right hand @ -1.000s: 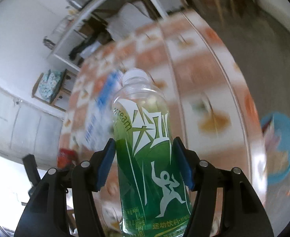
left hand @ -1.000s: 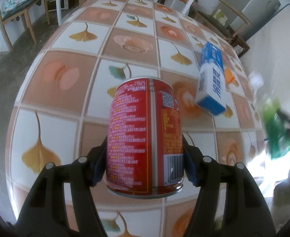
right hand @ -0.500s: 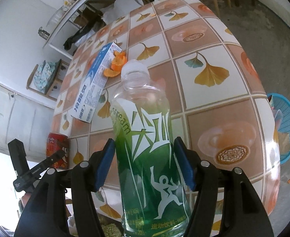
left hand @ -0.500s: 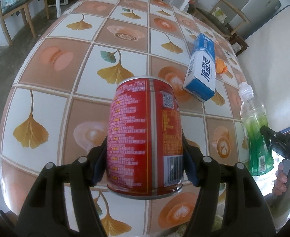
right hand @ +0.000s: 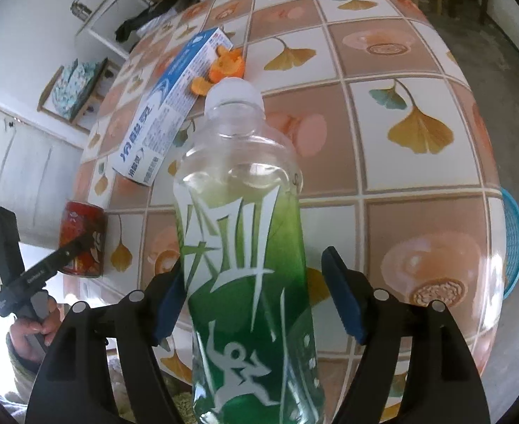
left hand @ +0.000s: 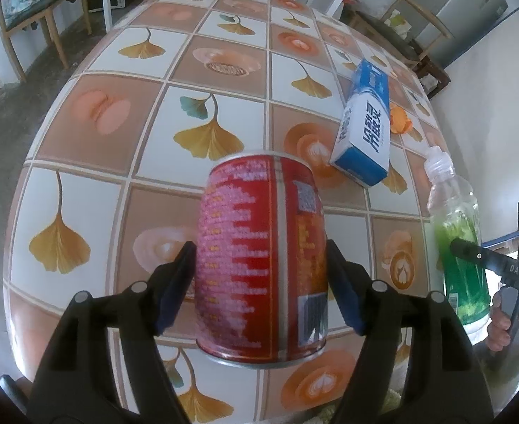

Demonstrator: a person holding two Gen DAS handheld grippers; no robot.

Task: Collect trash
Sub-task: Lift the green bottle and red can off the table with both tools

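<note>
My left gripper [left hand: 259,282] has its jaws spread around a red can [left hand: 259,258]; a small gap shows on each side of the can, which looks blurred. My right gripper [right hand: 255,304] has its jaws apart around a green drink bottle [right hand: 241,240], with a clear gap on the right side. The bottle also shows in the left wrist view [left hand: 457,240], and the can in the right wrist view [right hand: 82,236]. A blue and white carton [left hand: 365,134] and orange peel [right hand: 224,67] lie on the tiled table [left hand: 118,106].
A blue basket [right hand: 513,247] stands on the floor beyond the table's right edge. A wooden stool [left hand: 33,7] stands at the far left. Chairs and shelves lie beyond the table's far end.
Both pairs of jaws have opened from their grip on the can and the bottle. Both grippers have drawn back toward the table's near edge.
</note>
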